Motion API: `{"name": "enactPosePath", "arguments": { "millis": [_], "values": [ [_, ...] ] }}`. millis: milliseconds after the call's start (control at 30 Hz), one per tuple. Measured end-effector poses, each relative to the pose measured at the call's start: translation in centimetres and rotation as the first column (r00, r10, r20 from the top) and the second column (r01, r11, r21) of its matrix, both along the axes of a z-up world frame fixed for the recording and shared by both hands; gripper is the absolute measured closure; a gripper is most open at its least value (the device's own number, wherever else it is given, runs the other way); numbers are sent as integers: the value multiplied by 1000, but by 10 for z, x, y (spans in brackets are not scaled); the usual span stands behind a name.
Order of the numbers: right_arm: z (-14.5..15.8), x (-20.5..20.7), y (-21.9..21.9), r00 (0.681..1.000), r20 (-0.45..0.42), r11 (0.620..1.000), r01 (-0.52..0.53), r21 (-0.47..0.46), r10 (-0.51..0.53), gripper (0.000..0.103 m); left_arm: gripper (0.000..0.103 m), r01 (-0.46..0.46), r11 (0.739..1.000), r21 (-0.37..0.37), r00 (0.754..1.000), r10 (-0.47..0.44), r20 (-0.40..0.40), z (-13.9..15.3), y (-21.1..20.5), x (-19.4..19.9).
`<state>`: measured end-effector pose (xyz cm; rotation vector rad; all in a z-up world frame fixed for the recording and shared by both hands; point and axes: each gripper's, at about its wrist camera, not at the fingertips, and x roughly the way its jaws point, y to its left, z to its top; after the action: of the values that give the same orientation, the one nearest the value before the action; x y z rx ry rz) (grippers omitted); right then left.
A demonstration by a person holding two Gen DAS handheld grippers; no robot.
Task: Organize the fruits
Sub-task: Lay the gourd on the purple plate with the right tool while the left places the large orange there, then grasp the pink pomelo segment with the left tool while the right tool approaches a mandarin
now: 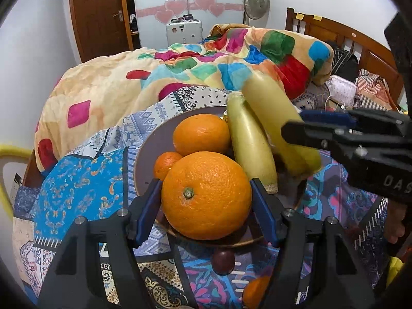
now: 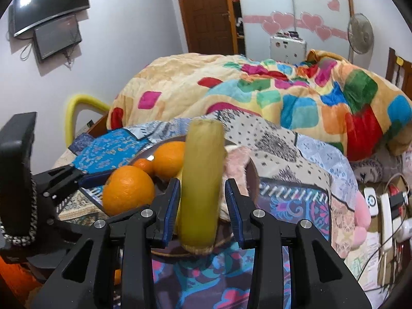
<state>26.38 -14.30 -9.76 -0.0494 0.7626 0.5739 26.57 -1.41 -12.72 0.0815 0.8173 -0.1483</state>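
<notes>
The plate [image 1: 144, 154] sits on the patterned bedspread [image 1: 77, 180] and already carries most of the fruit: a large orange [image 1: 206, 195] at its near edge, a second orange [image 1: 202, 134] behind it, a small tangerine [image 1: 166, 163] tucked between them on the left, and a pale yellow banana [image 1: 251, 141] lying along the right side. The left gripper [image 1: 206, 206] has its blue pads on either side of the large orange, but a thin gap seems to show on each side, so I cannot tell whether it grips or has just let go. A second banana [image 2: 200, 188] stands between the fingers of the right gripper [image 2: 202, 206], over the plate's right edge; in the right wrist view there is clear space between the pads and the peel, so the jaws stand apart, and it appears to be resting on or just above the plate. Still off the plate are a dark plum [image 1: 222, 261] and another orange fruit [image 1: 255, 292], both on the bedspread just in front of it. By my judgement the sorting is well along, with those two loose pieces left to gather. Behind everything lies a bright patchwork blanket [image 1: 180, 72].
</notes>
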Motion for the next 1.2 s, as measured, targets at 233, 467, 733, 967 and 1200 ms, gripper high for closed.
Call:
{"name": "enactPosePath", "arguments": {
  "millis": [233,467,733,967,1200],
  "values": [
    [-8,4,-6,999,-35,1000,-6,1,6,67,35,-16,1000,-6,1000,16,-2,-1,1,4],
    [-5,-7,-1,1000,1,999,-17,-35,17,67,34,-14,1000,27,1000,14,3,1,-3,1],
    [14,-30,-11,999,52,999,-7,-45,10,67,20,-24,999,39,997,21,76,25,-1,-33],
    [30,-59,-23,997,81,1000,-11,-26,13,58,2,-62,998,29,993,59,100,42,6,-69],
    [29,-86,-32,995,98,1000,1,-28,1,48,2,-99,995,4,994,98,42,33,13,-100]
  ]
}}
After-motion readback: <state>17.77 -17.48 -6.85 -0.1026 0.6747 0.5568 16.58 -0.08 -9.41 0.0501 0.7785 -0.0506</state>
